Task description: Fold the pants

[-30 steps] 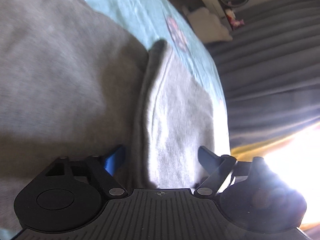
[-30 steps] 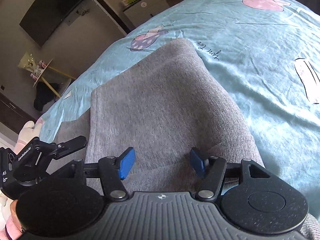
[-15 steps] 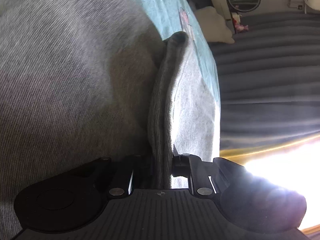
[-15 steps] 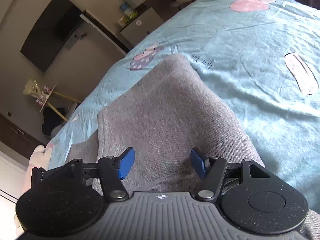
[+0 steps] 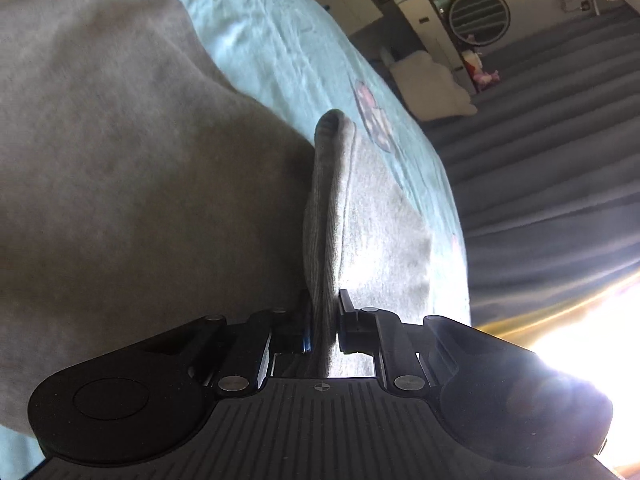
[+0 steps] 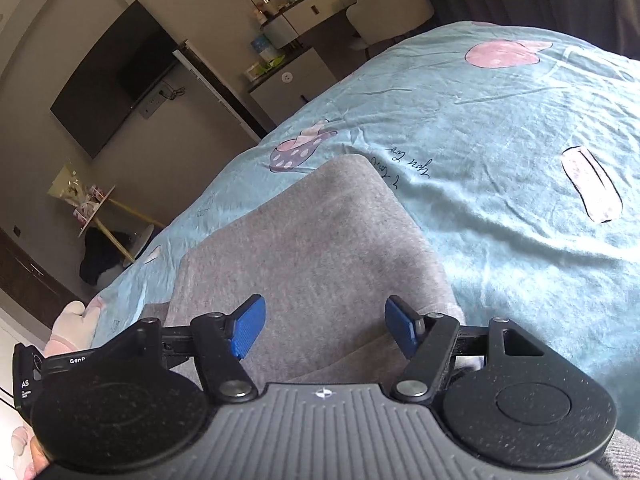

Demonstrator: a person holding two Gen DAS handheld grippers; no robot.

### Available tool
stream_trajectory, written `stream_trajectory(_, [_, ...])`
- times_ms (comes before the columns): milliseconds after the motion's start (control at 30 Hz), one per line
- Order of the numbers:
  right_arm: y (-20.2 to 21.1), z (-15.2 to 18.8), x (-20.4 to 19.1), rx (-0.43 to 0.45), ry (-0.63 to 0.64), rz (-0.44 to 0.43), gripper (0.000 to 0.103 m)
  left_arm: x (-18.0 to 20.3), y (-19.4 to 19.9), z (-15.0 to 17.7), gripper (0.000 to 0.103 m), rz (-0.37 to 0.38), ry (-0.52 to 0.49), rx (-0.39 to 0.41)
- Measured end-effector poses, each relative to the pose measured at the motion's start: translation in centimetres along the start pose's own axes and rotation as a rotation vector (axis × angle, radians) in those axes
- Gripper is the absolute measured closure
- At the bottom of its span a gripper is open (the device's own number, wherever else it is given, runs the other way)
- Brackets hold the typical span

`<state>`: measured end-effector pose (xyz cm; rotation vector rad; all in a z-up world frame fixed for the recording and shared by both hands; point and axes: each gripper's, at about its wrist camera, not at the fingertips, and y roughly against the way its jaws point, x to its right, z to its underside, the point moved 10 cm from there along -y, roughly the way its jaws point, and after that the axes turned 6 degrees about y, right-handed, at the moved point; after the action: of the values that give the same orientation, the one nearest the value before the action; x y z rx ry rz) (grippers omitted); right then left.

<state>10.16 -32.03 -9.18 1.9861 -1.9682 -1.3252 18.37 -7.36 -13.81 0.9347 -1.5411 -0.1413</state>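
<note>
The room is a bedroom with beige walls. A dark flat TV (image 6: 114, 76) hangs on the wall, and beside it a low white cabinet (image 6: 292, 84) carries bottles and boxes. A pale upholstered chair (image 6: 390, 8) stands at a dresser beyond the far end of the bed. Dark grey pleated curtains (image 5: 552, 168) fill the right of the left wrist view, with hard sunlight flaring at their foot. A round slatted vent (image 5: 479, 17) sits in the wall above them, and a small round side table (image 6: 96, 208) stands on yellow legs near the TV wall.

The bed (image 6: 500, 128) takes most of both views, covered in a wrinkled light blue sheet printed with pink shapes and handwriting.

The grey pants (image 6: 304, 248) lie on the sheet at its near edge, folded into a long flat panel that runs away toward the far end of the bed.

The left gripper (image 5: 323, 326) is clamped tight on a raised ridge of the pants' fabric, which stands up between its 2 fingers.

The right gripper (image 6: 322, 326) has just been opening its jaws; they stand wide over the pants, blue pads (image 6: 248, 328) apart from the cloth.
</note>
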Motion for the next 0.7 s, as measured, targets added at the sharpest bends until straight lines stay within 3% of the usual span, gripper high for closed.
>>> stream_trajectory(100, [-0.1, 0.0, 0.3, -0.003, -0.012, 0.004, 0.036, 0.0, -0.4, 0.2, 0.086, -0.036, -0.009, -0.016])
stream_trajectory(167, [-0.2, 0.2, 0.3, -0.008, -0.010, 0.006, 0.035, -0.1, -0.8, 0.2, 0.074, -0.083, -0.033, -0.010])
stream_trajectory(200, [-0.3, 0.2, 0.3, -0.011, -0.013, 0.003, 0.035, -0.2, -1.0, 0.2, 0.061, -0.090, -0.033, -0.010])
stream_trajectory(233, [-0.3, 0.2, 0.3, -0.013, -0.016, 0.001, 0.034, -0.4, -1.3, 0.1, 0.053, -0.081, -0.016, -0.011])
stream_trajectory(367, [-0.4, 0.3, 0.5, -0.018, -0.032, -0.007, 0.034, -1.4, -2.3, -0.8, 0.047, 0.010, 0.144, -0.005])
stream_trajectory(467, [-0.5, 0.4, 0.4, -0.024, -0.026, -0.003, 0.034, -1.5, -3.2, -1.3, 0.048, 0.048, 0.172, -0.012])
stream_trajectory(567, [-0.4, 0.5, 0.1, -0.025, -0.001, 0.013, 0.034, -1.1, -3.7, -1.3, 0.063, 0.019, 0.073, -0.011])
stream_trajectory(633, [-0.5, 0.6, -0.1, -0.025, 0.018, 0.030, 0.034, -1.1, -3.8, -1.2, 0.083, -0.031, 0.009, -0.002])
stream_trajectory(700, [-0.6, 0.6, -0.4, -0.026, 0.040, 0.048, 0.036, -1.0, -3.4, -1.1, 0.086, -0.025, -0.001, 0.002])
